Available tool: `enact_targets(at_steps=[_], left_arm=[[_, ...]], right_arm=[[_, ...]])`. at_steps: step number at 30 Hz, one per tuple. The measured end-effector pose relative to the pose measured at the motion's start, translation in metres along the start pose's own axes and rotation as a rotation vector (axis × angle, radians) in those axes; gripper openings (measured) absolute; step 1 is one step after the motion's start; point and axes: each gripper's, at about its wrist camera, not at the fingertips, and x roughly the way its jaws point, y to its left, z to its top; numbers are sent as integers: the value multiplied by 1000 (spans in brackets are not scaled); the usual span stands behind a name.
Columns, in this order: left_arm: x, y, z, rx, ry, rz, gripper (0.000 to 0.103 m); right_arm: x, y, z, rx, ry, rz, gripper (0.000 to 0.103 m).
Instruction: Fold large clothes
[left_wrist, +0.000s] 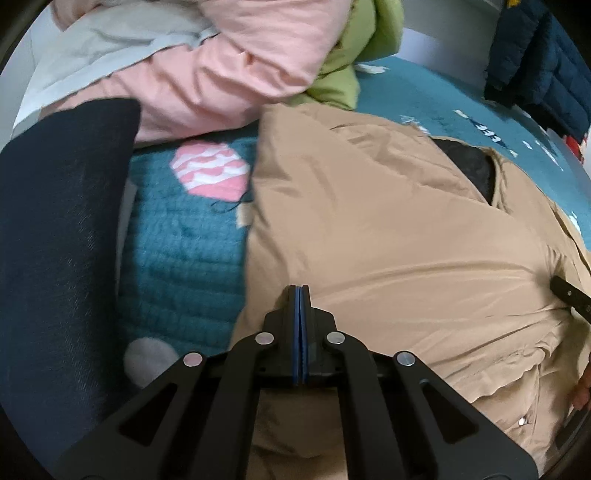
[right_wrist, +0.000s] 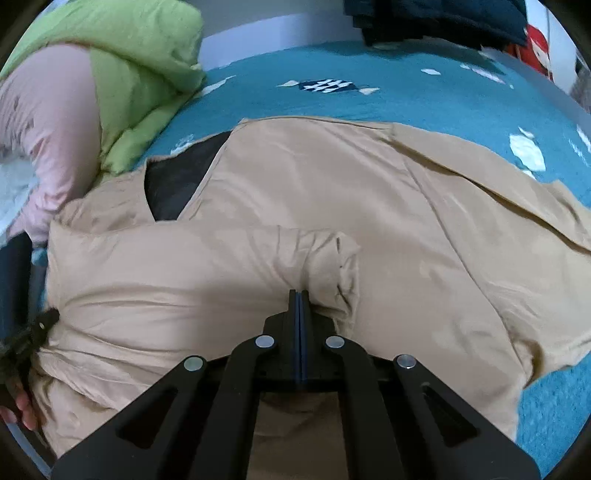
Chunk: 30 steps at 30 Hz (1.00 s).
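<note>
- Tan padded fabric: the large coat lies spread on the teal blanket, filling the middle of both wrist views, its dark lining showing at about 10 o'clock in the right view.
- Left gripper is clenched, blue pads pressed together over the coat; whether any cloth is pinched I cannot tell.
- Right gripper is likewise clamped, tips at a bunched sleeve cuff (possibly nipping it, but that is hidden).
- Risk, as I judge it: slippery shell fabric could slide from so thin a pinch, and the sleeve would flop back unfolded.
- Risk: dragging one side alone may skew the fold.
- Around: pink garment and green jacket crowd 11 o'clock, a navy jacket sits at 1 o'clock, and a dark cloth at 9 o'clock limits room leftward.
</note>
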Motion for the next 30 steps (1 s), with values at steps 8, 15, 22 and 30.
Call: enact_targets(at_steps=[8, 15, 22, 30], left_arm=[[-7, -3, 3, 39, 21, 42, 4], [-44, -24, 1, 70, -33, 98, 78], [-80, -64, -12, 103, -42, 74, 78], [-96, -132, -15, 128, -48, -25, 78]], right_arm=[[-3, 3, 1, 57, 26, 17, 0], [-33, -1, -2, 85, 3, 68, 41], [-81, -24, -8, 139, -109, 61, 87], [-112, -98, -19, 293, -145, 32, 90]])
